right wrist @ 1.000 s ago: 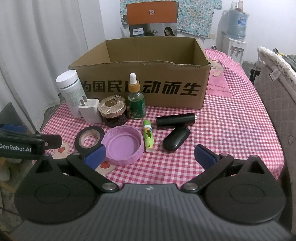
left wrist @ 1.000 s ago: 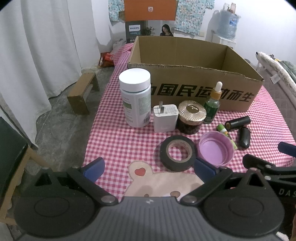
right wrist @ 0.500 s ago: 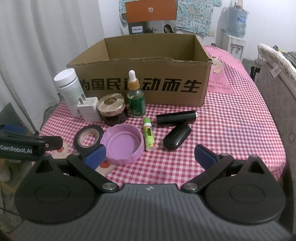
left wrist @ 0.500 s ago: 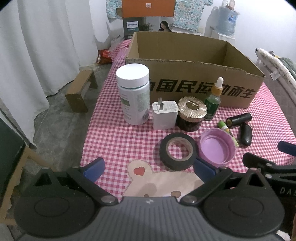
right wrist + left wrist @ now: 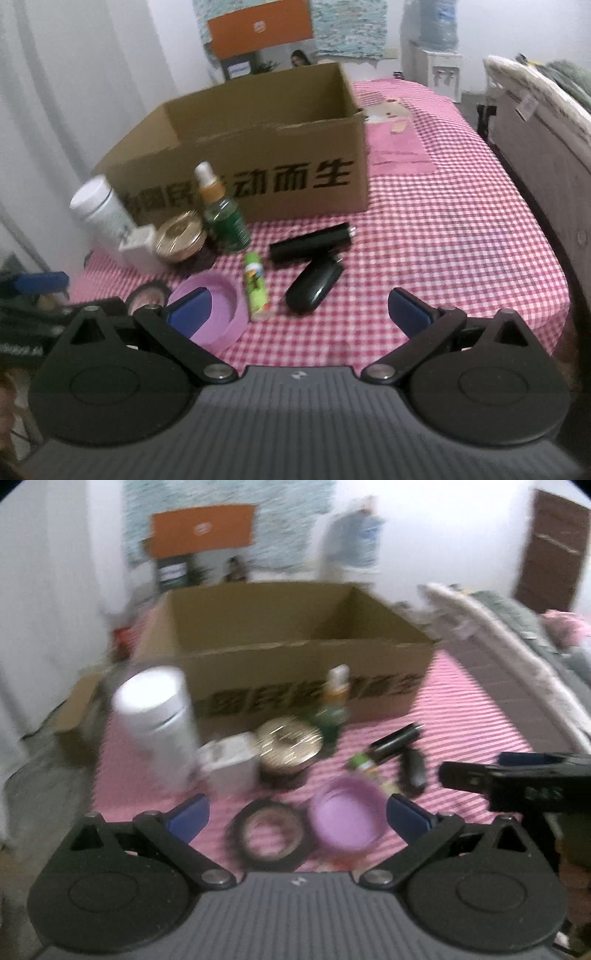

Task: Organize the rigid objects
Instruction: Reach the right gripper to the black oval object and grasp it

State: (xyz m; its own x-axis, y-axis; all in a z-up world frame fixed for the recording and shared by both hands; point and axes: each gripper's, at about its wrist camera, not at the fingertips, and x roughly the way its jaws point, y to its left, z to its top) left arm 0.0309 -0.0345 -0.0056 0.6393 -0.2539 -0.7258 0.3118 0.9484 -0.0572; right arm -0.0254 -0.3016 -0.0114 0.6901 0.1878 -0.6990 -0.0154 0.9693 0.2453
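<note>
Right wrist view: both grippers empty, jaws spread, over a checked cloth.

The right gripper (image 5: 299, 310) faces the black oval case (image 5: 314, 282) just ahead, long axis running away and rightward; the left gripper (image 5: 295, 812), blurred, probably hovers nearer the tape roll (image 5: 271, 836). The cardboard box (image 5: 258, 147) stands open behind, a bedroom around it.

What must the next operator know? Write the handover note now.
Left gripper: open, holding nothing, low over the tape and purple lid.
Right gripper: open, holding nothing, facing the black case and tube.
On the cloth before the box: white bottle, charger, gold jar, dropper, lip balm.
Done: nothing seen in the box.
Left: all items.
</note>
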